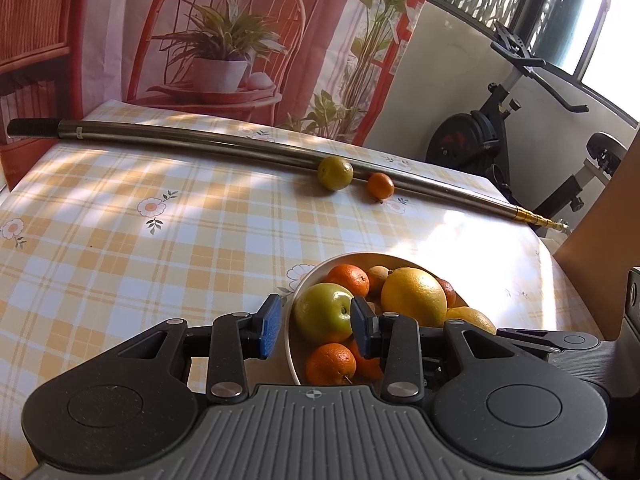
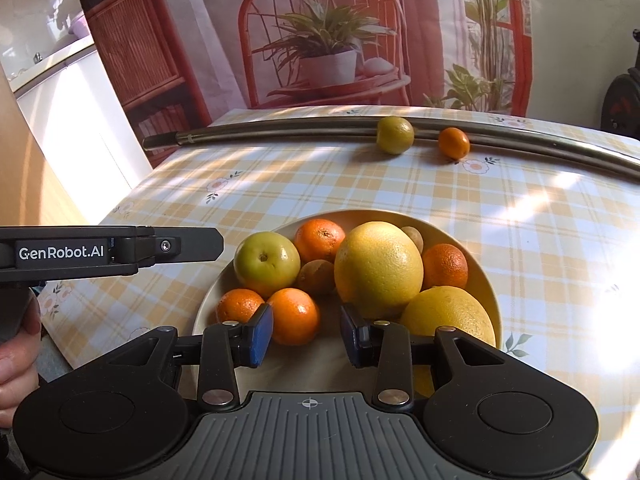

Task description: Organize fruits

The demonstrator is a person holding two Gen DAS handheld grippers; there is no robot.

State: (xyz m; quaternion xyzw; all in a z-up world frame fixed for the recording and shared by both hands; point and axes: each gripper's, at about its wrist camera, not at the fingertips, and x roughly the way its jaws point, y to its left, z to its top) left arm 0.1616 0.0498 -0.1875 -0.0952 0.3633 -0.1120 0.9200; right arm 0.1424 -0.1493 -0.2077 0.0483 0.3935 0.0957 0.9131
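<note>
A home: checked tablecloth point(image 1: 120, 240), exercise bike point(image 1: 500, 128), printed curtain point(image 1: 240, 40).

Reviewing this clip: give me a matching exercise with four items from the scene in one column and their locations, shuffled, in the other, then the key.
Items
1. green apple
2. small orange fruit
3. metal pole
4. left hand-held gripper

Places
A. lying across the far side of the table
B. open, over the near-left rim of the bowl
C. in the bowl, left side
D. loose on the tablecloth, beside the pole

Pairs: 1-C, 2-D, 3-A, 4-B
</note>
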